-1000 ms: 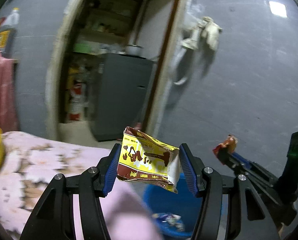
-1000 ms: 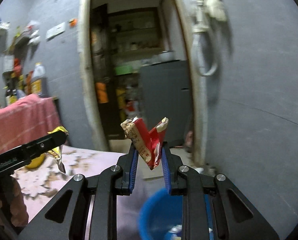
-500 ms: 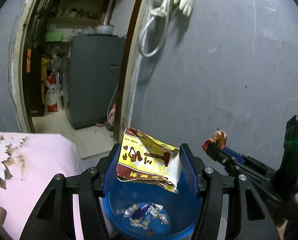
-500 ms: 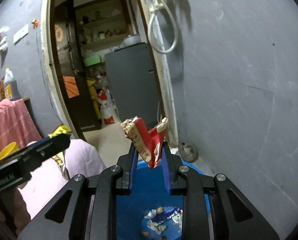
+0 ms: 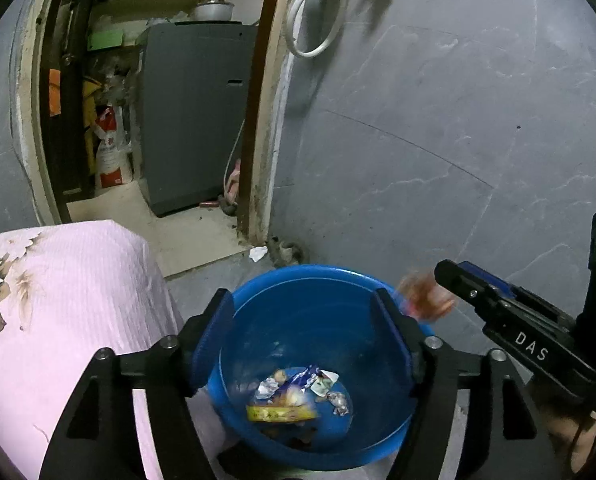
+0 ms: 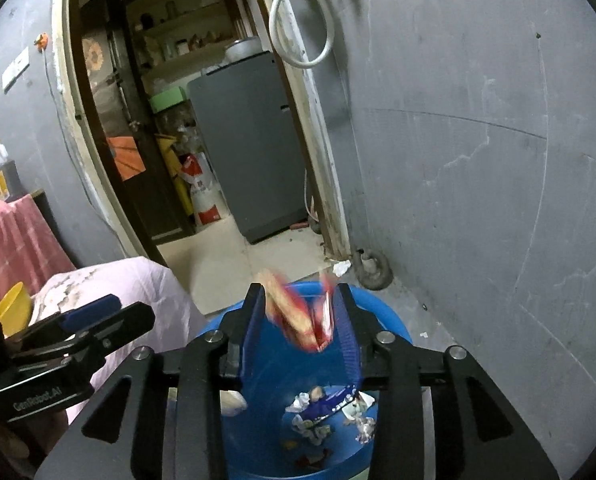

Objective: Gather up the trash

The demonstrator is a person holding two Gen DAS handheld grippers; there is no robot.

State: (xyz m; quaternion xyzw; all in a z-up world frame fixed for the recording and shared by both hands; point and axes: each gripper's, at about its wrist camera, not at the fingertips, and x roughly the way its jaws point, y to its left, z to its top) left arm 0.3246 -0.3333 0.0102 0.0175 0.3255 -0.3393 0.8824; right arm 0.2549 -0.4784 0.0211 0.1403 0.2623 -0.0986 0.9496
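A blue bucket (image 5: 317, 274) stands on the floor right under both grippers, with several crumpled wrappers at its bottom. My left gripper (image 5: 301, 300) is open and still opening, with nothing between its jaws. The yellow snack packet (image 5: 282, 413) lies in the bucket among the other scraps. My right gripper (image 6: 299, 292) hangs over the bucket (image 6: 385, 312) with its jaws opening. A red wrapper (image 6: 301, 320) sits blurred and loose between them, dropping downward. In the left wrist view the right gripper (image 5: 453, 276) comes in from the right, the red wrapper (image 5: 425, 298) a blur at its tip.
A bed with a pink flowered cover (image 5: 58, 280) stands just left of the bucket. A grey wall (image 5: 437, 140) rises close behind. A doorway on the left shows a grey fridge (image 5: 194, 120). A yellow bowl (image 6: 14, 304) sits on the bed. White paper (image 5: 258, 254) lies on the floor.
Both grippers came down and over the blue bucket. The left one let go of the yellow packet, which now lies in the bucket. The right jaws parted and the red wrapper slips.
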